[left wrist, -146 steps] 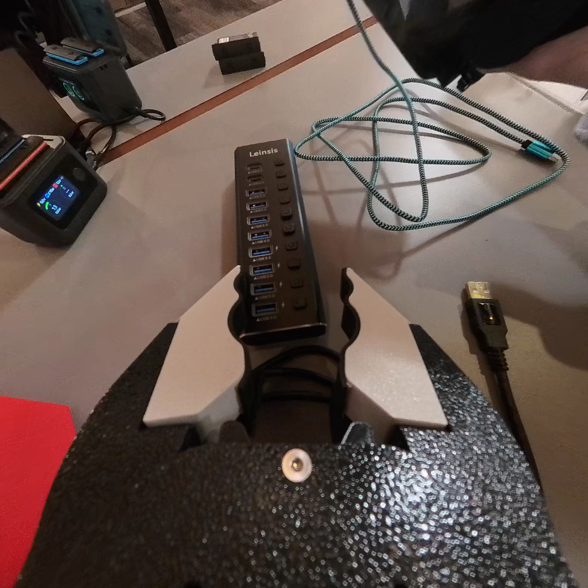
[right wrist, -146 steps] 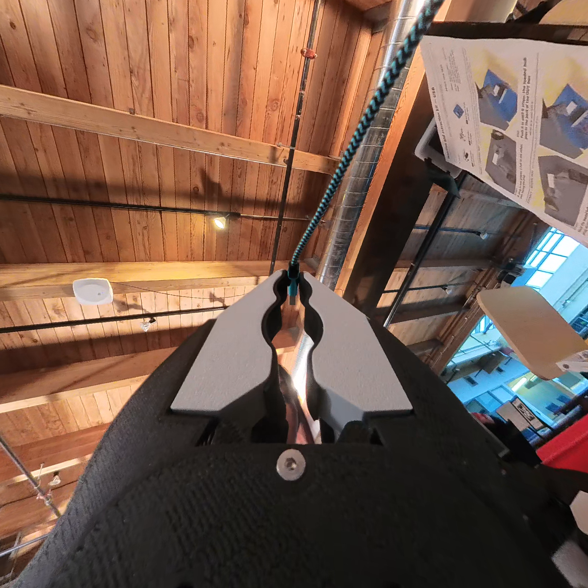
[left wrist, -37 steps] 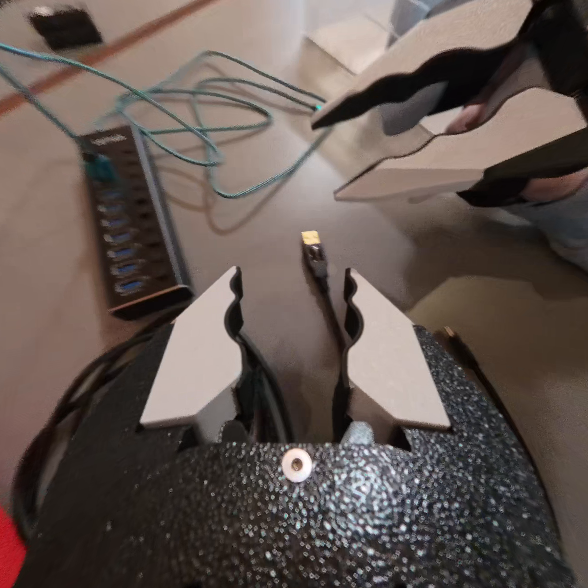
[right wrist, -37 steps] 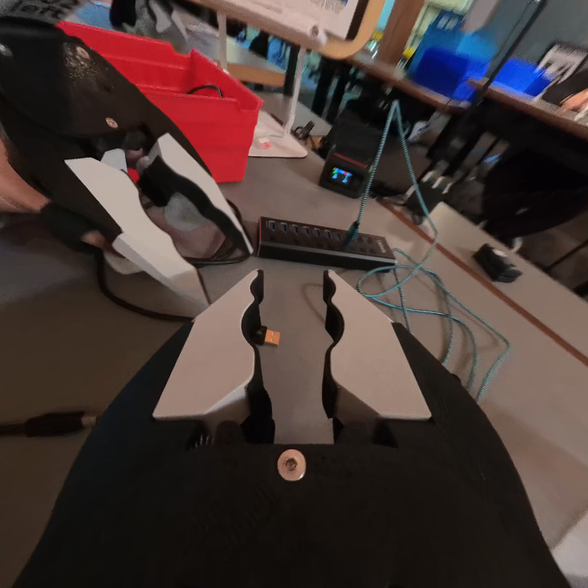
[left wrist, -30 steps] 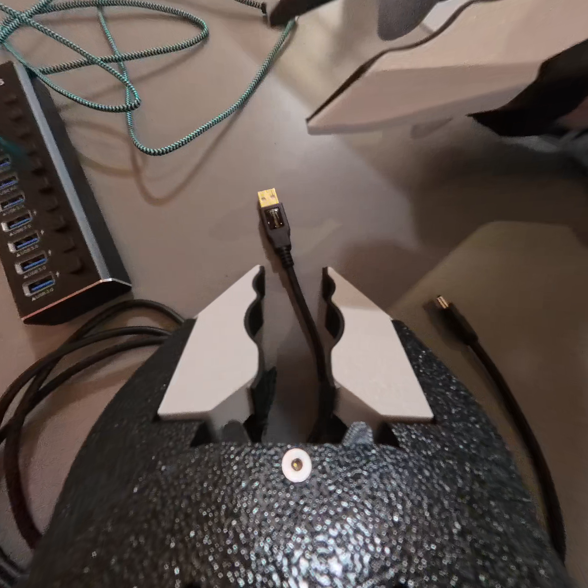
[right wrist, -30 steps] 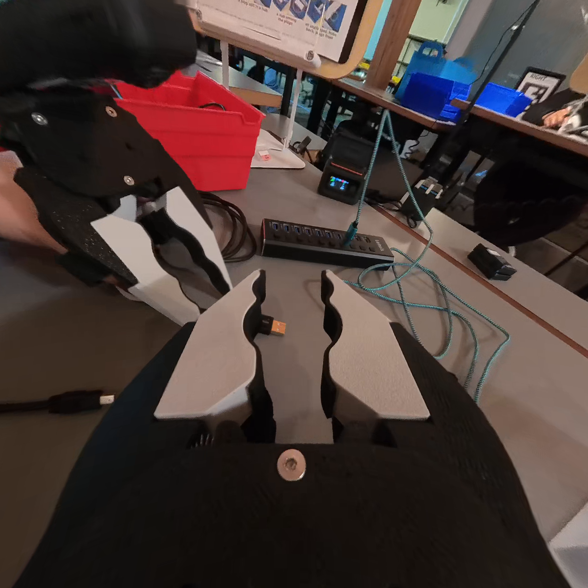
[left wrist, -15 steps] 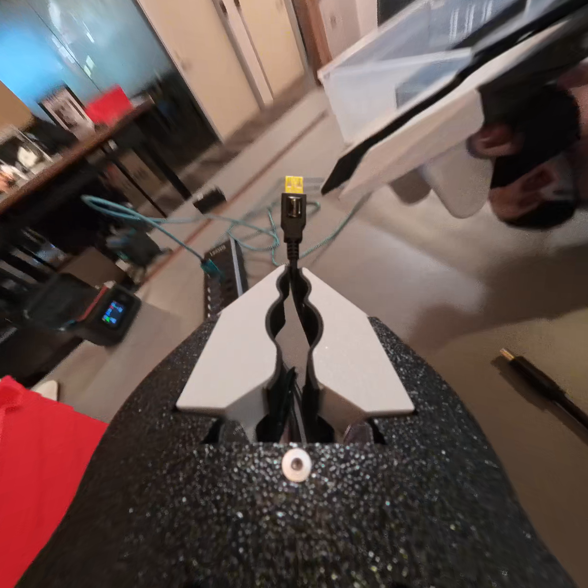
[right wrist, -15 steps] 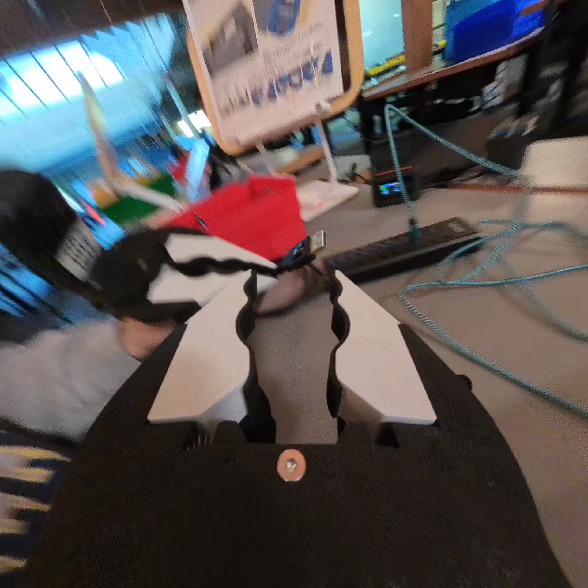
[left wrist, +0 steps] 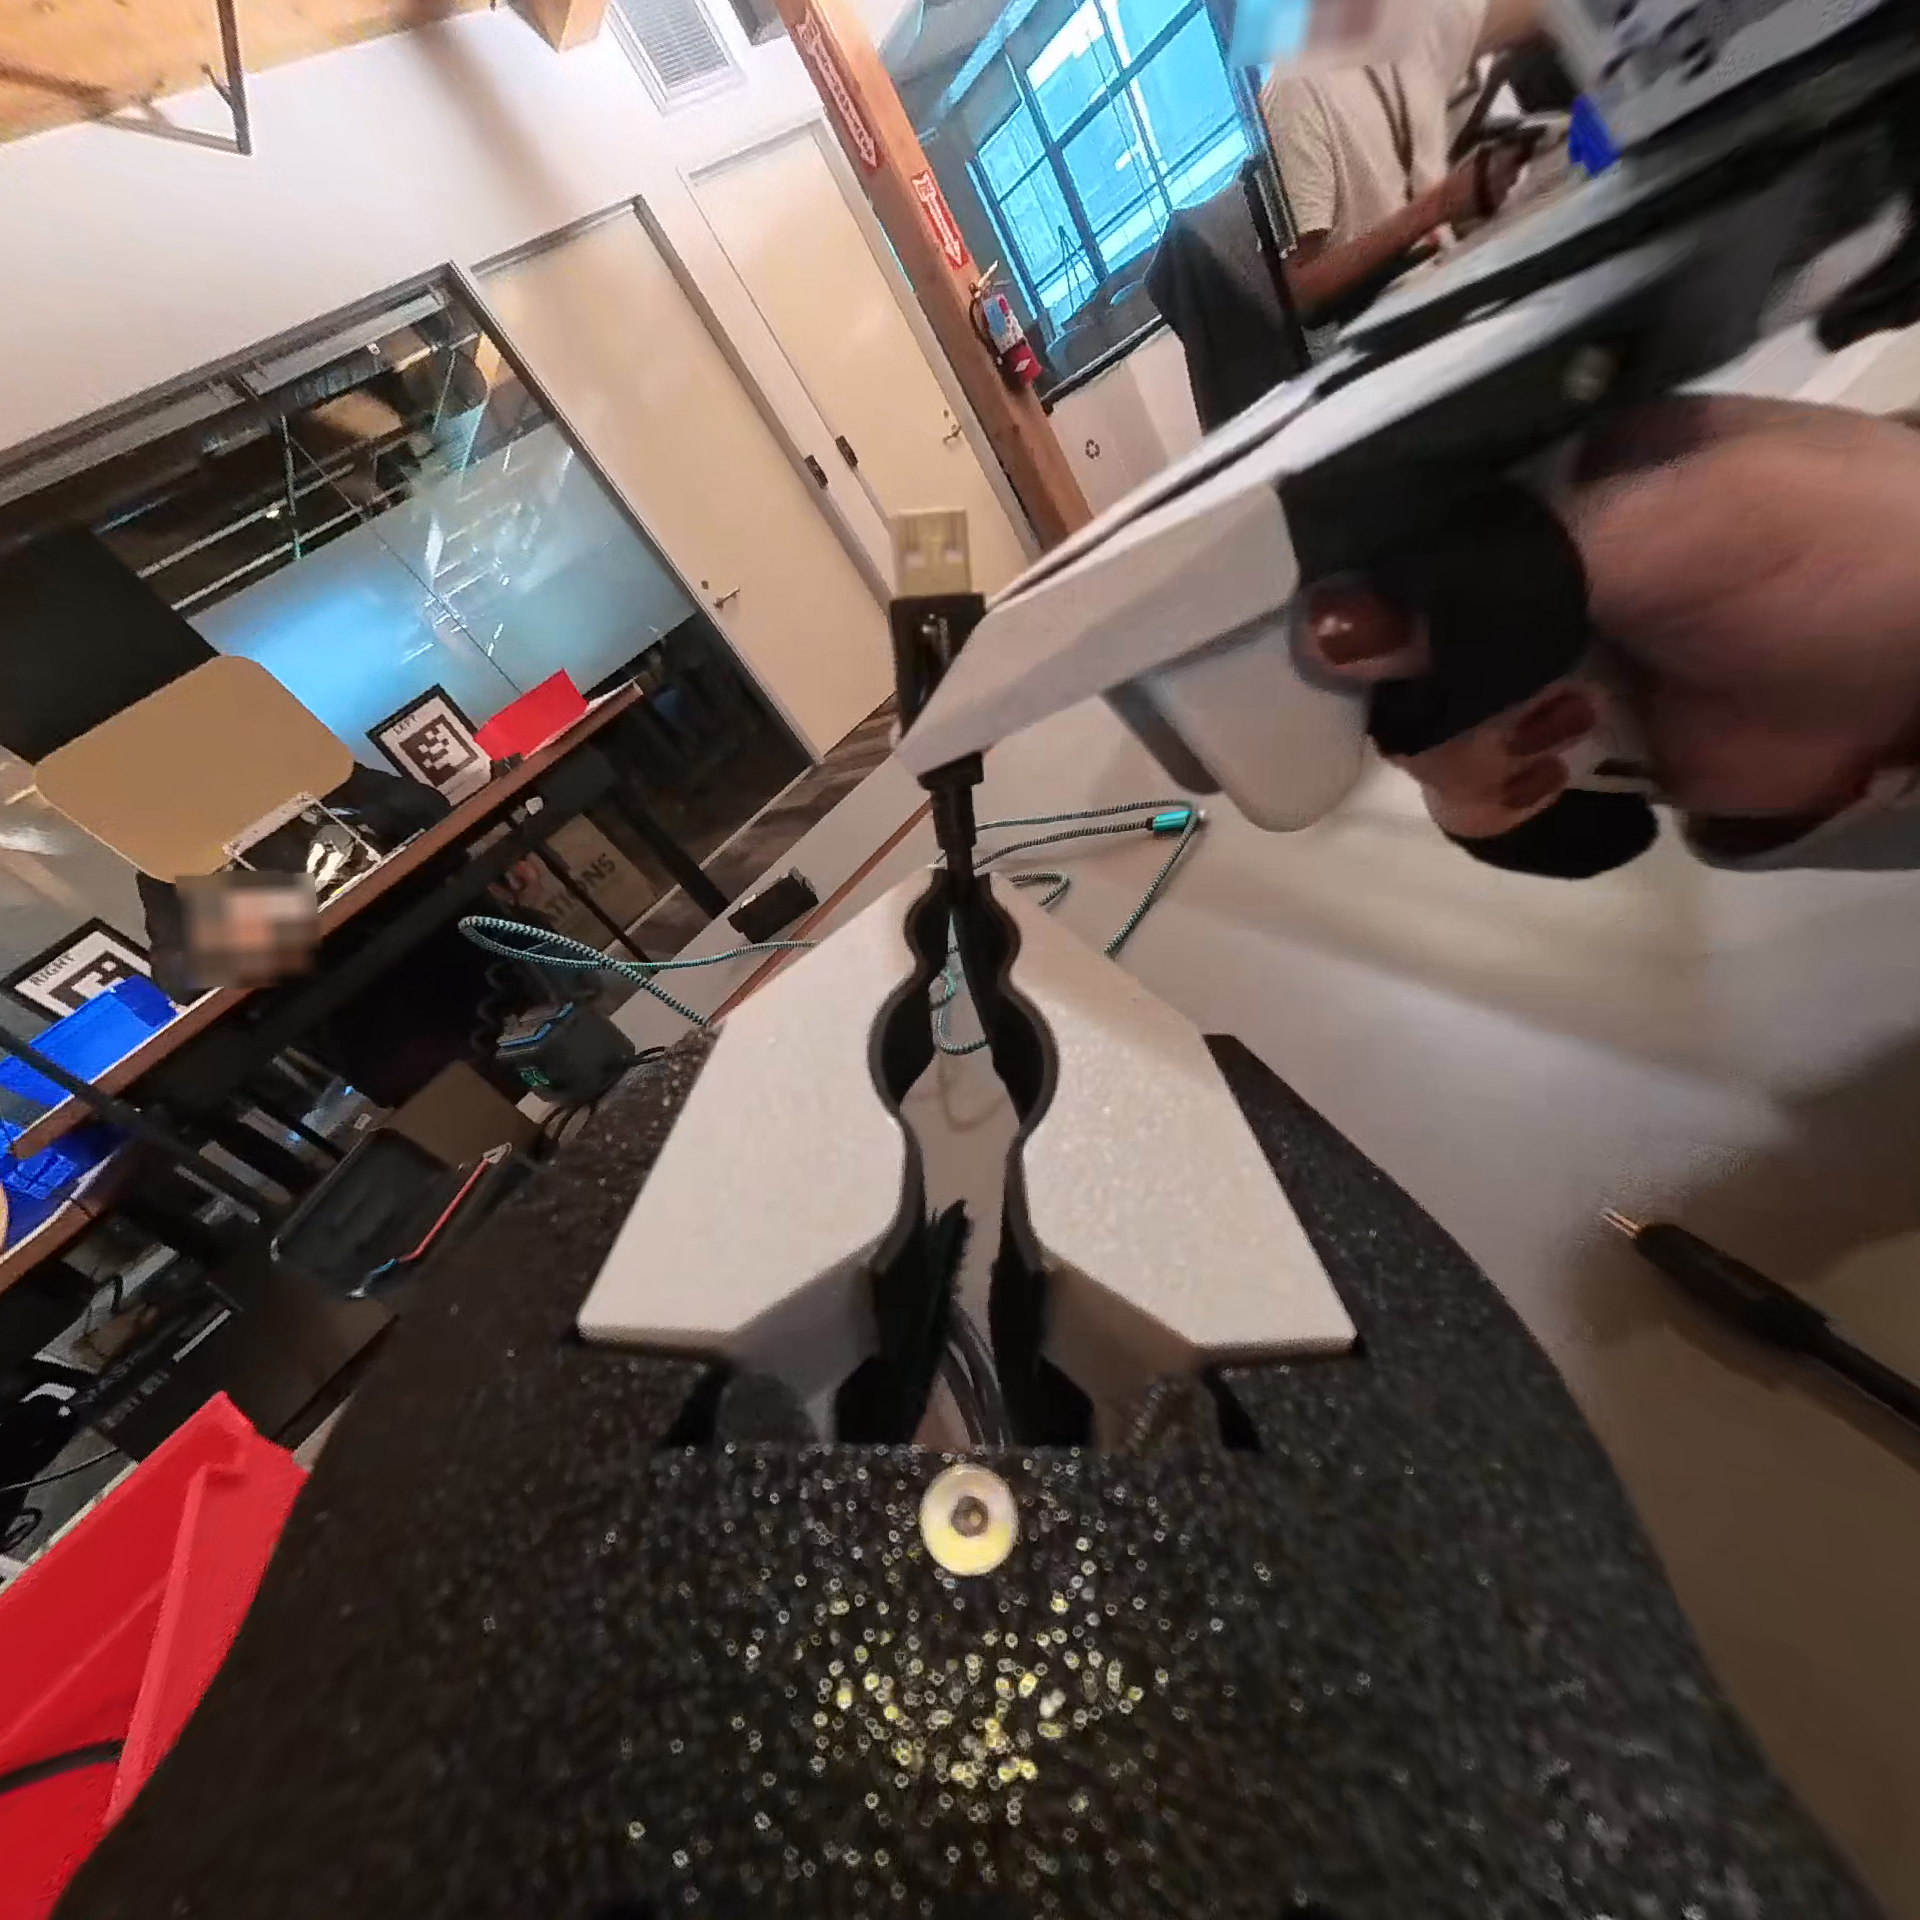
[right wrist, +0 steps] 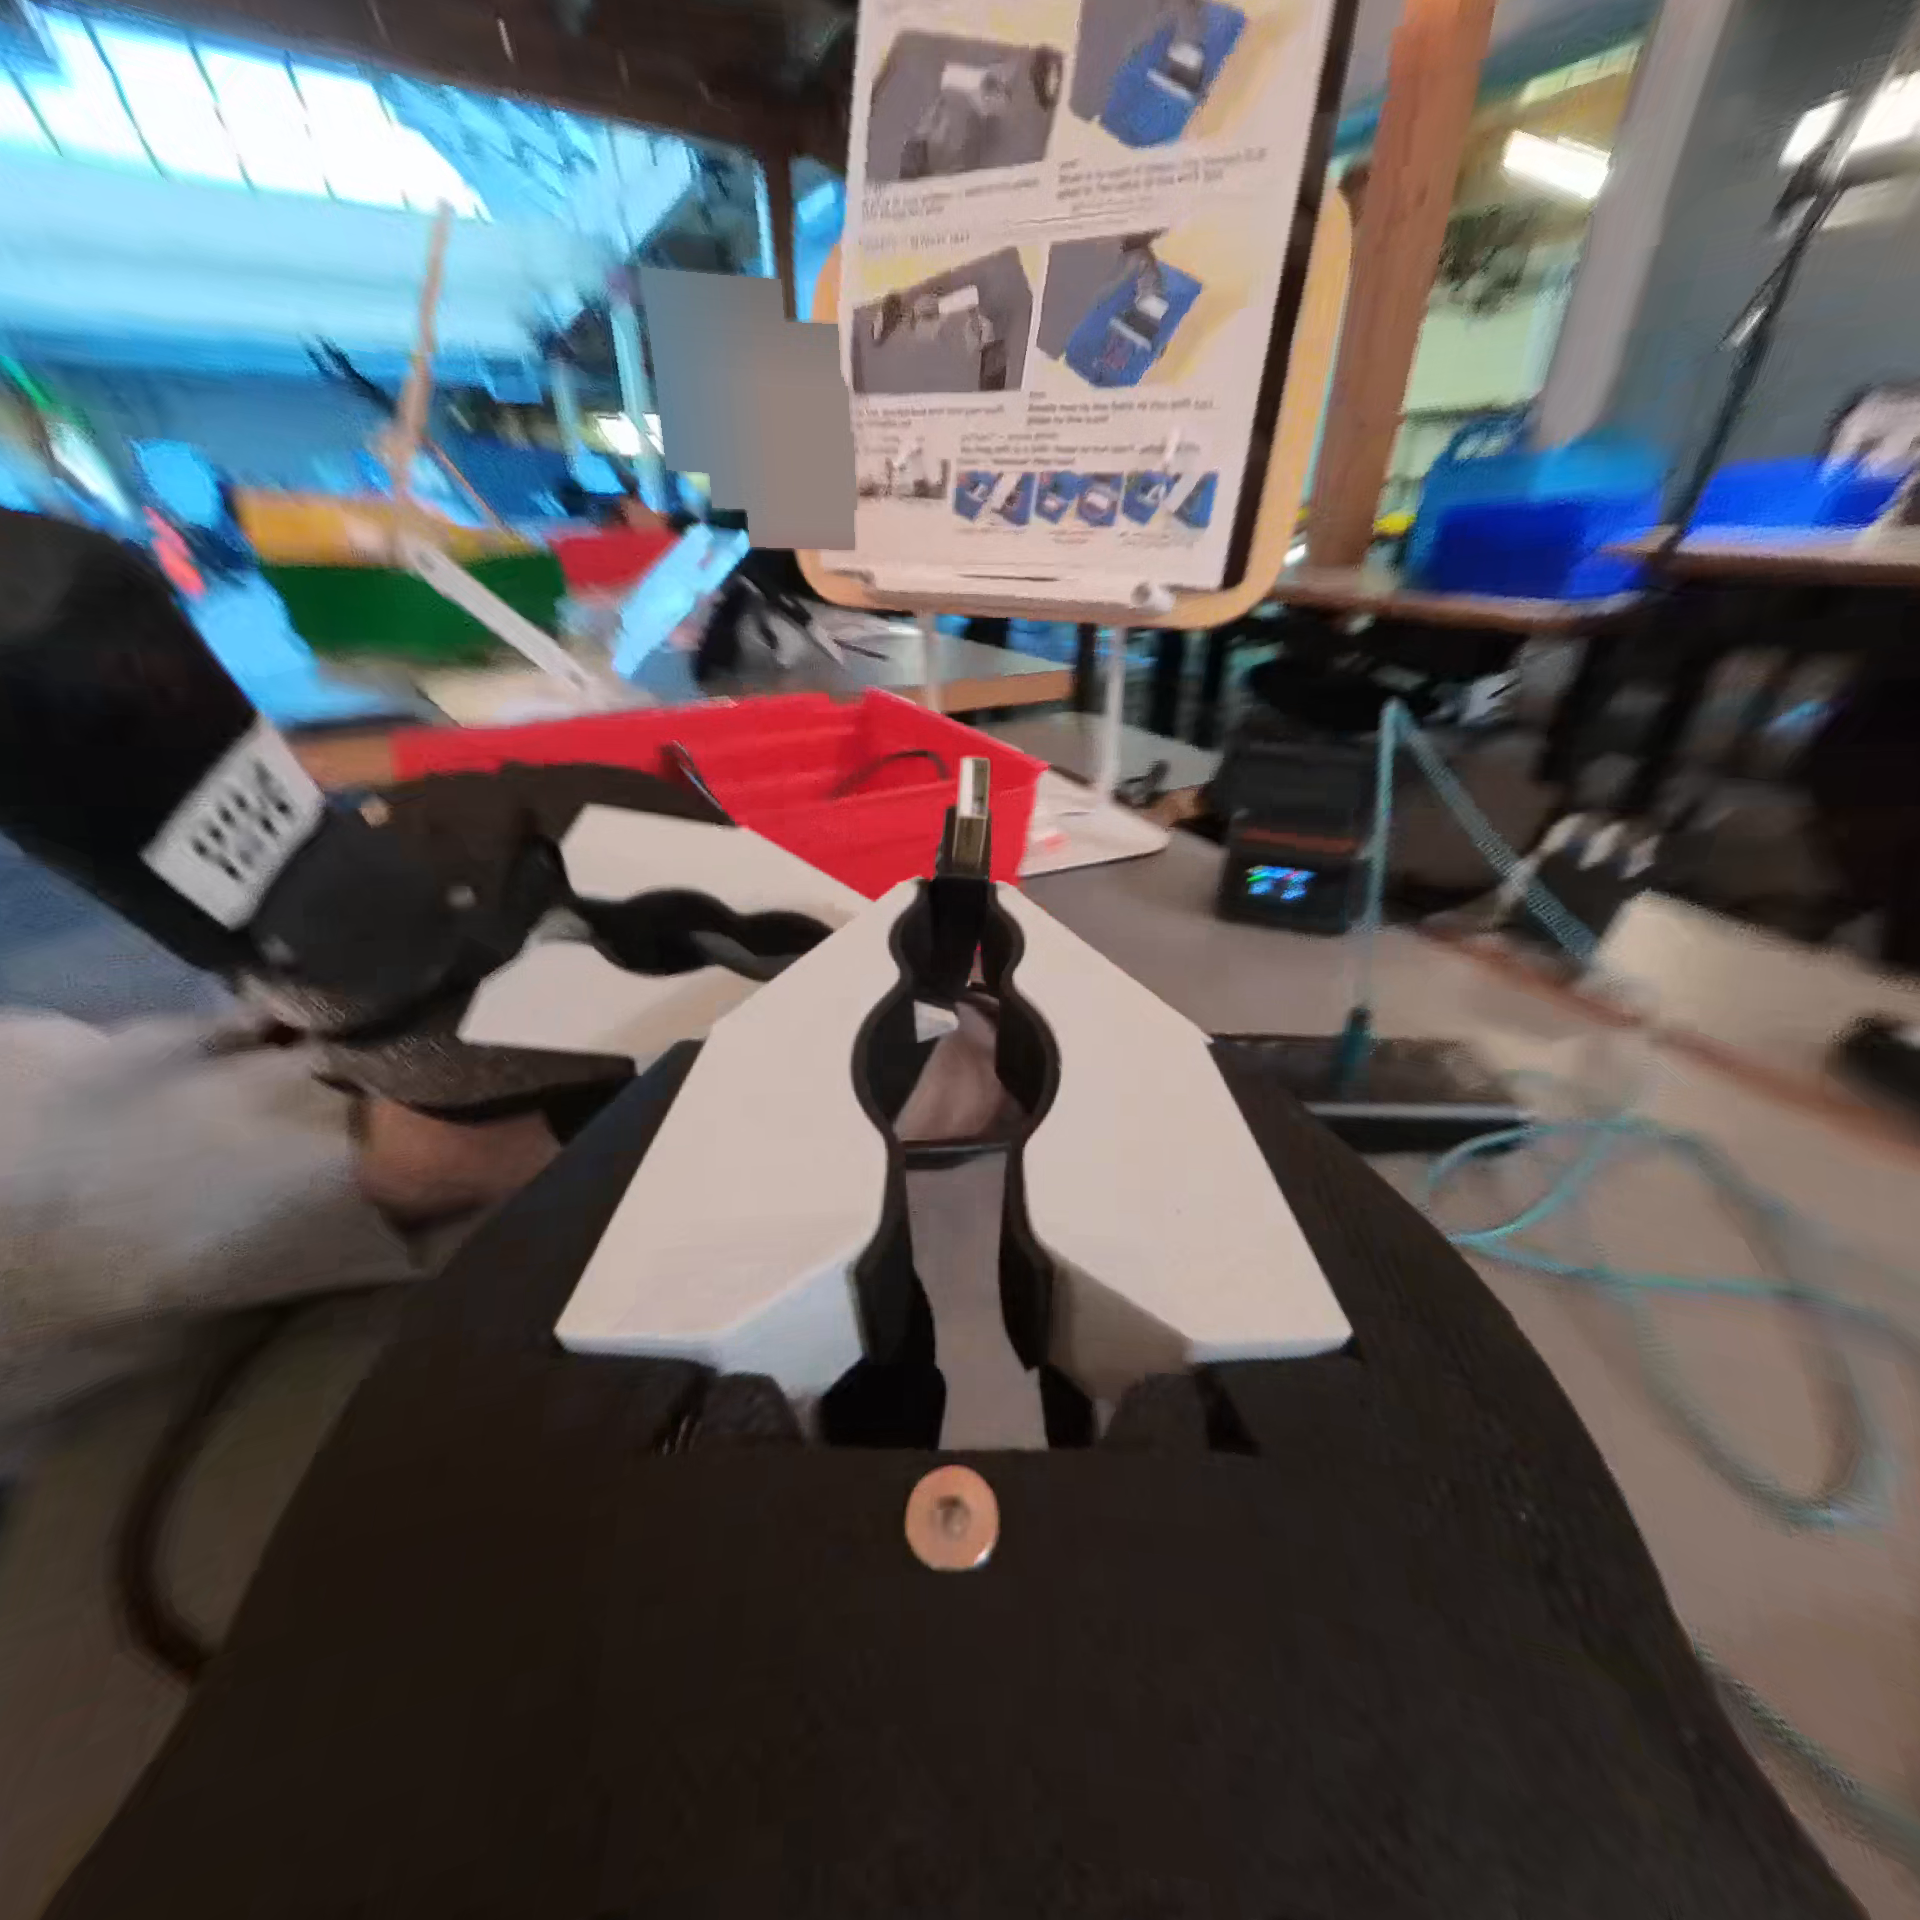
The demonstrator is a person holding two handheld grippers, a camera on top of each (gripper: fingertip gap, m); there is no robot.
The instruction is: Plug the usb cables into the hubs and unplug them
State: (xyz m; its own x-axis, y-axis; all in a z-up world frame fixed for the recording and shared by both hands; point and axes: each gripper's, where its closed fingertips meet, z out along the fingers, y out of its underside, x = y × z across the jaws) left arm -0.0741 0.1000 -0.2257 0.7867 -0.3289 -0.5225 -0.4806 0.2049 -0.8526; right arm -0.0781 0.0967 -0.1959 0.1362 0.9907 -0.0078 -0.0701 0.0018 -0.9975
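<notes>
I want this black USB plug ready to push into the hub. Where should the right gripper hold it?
Hold the black plug by its housing, fingers on the broad flat faces, coming from the side, above the left gripper clamping the cable. That leaves the metal tip bare for a port. The right gripper looks placed so.

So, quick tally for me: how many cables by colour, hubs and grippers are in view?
Black cables: 2, the black USB cable gripped at both ends and a loose black pin-tipped cable
Teal braided cable: 1
Long black USB hub: 1
Hand-held grippers: 2, left hand-held gripper, right hand-held gripper
Total: 6
</notes>
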